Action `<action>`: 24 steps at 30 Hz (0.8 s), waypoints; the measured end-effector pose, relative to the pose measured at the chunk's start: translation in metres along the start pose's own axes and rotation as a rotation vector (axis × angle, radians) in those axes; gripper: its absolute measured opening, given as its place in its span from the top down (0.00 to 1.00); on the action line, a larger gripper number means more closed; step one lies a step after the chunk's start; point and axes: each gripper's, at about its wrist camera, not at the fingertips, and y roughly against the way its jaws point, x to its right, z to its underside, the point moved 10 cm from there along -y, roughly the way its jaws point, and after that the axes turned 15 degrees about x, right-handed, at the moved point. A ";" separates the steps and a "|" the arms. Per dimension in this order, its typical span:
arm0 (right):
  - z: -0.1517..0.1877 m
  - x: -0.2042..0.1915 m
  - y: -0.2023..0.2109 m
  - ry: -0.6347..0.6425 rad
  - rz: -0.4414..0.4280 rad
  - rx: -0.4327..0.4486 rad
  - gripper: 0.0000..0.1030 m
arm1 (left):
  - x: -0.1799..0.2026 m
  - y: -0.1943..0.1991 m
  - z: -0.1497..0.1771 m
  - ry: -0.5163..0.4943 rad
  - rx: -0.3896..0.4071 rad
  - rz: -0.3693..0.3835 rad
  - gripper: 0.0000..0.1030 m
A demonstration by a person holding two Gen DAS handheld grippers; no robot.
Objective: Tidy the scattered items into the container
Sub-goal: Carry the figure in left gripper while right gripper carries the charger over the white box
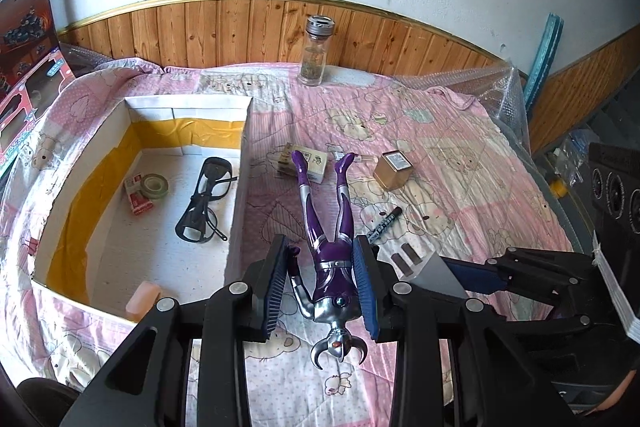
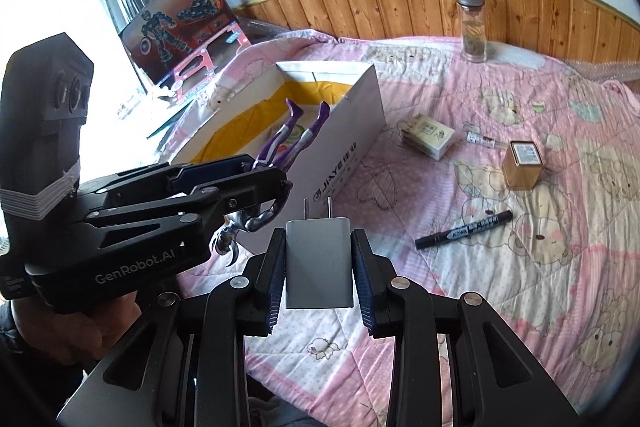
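A purple and silver toy figure hangs head-down, legs pointing away, with my left gripper shut on its torso. It is just right of the white cardboard box. In the right wrist view the same figure is in the left gripper, its legs above the box wall. My right gripper is shut on a grey plug charger, prongs forward. That right gripper and the charger sit close to the left one's right side.
Black glasses, a tape roll, a red pack and a pink block lie in the box. On the pink quilt lie a marker, a gold tin, a cream pack, a vial and a glass bottle.
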 end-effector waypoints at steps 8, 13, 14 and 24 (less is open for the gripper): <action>-0.011 -0.013 -0.004 0.019 -0.016 0.003 0.67 | -0.020 0.002 -0.005 0.017 0.009 -0.024 0.67; -0.019 -0.021 -0.008 0.035 -0.027 0.006 0.67 | -0.033 0.004 -0.011 0.025 0.020 -0.044 0.67; -0.021 -0.023 -0.008 0.039 -0.030 0.007 0.67 | -0.035 0.005 -0.012 0.028 0.022 -0.046 0.67; -0.037 -0.046 -0.020 0.079 -0.058 0.012 0.67 | -0.059 0.011 -0.019 0.055 0.040 -0.071 0.67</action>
